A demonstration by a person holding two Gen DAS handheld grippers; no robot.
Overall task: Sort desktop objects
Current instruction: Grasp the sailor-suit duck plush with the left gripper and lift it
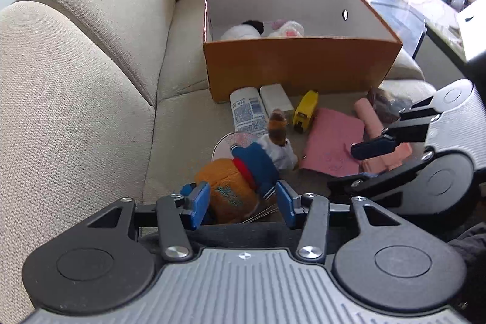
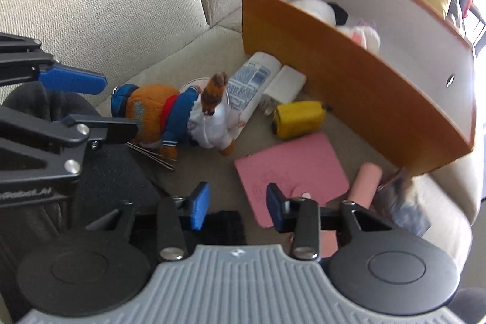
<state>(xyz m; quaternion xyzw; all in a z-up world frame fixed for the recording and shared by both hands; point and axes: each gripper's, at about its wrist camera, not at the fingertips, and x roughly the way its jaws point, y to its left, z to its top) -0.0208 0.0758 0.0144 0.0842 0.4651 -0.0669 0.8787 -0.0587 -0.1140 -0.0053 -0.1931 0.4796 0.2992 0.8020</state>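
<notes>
Two plush toys are lying just ahead of your left gripper (image 1: 243, 204), jaws gaping, gripping nothing: an orange bear in a blue jacket (image 1: 234, 181), long axis running away from you, partly hidden, and a small white-coated figure (image 1: 278, 148). Your right gripper (image 2: 238, 205) is hovering open over the pink notebook (image 2: 291, 166).
</notes>
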